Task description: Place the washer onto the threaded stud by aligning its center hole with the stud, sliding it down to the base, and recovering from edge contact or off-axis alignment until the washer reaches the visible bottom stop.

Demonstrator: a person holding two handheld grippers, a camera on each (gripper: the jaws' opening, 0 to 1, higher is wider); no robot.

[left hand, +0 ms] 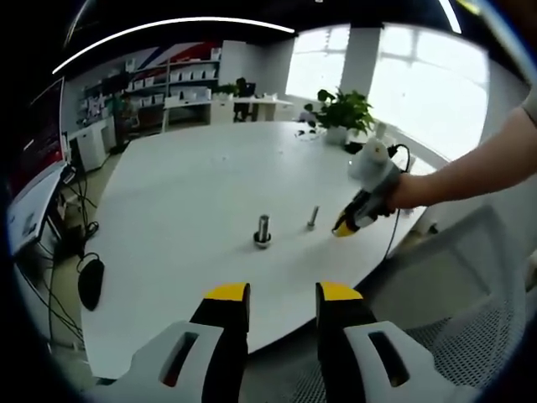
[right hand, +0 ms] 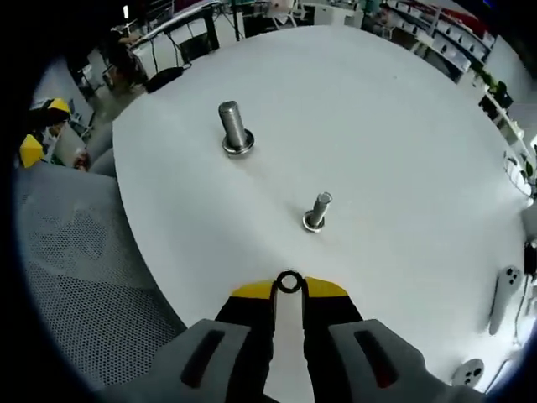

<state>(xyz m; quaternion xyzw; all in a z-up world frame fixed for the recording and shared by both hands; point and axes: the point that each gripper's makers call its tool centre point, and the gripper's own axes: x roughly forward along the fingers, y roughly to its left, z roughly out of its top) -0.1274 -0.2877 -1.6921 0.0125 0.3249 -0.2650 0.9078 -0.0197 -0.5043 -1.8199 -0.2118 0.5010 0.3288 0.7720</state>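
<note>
Right claw (right hand: pixel 289 285) is pinched on the washer (right hand: pixel 289 282) — ring held edge-on at the yellow tips, center hole visible. It hangs above the white bench (right hand: pixel 403 126), near the smaller threaded stud (right hand: pixel 317 211) but not yet over it. A second, thicker stud (right hand: pixel 235 128) stands farther off, well apart from the first.

Left claw (left hand: pixel 284 295) is parted and holding nothing, hanging back near the bench edge; from there the right claw (left hand: pixel 347 225) shows just beside the small stud (left hand: pixel 312 218).

Judgement: still the approach step, nothing threaded yet. To do it well:
- Tip the washer flat, so its hole faces down the stud axis.
- Center the hole above the stud tip before descending — don't come in from the side.
- Lower slowly; if the rim catches the threads, back up a touch, re-level, retry.
- Let go only once it can drop to the flange at the base.

Risk: thin grip, so the washer could twist or slip on contact.
</note>
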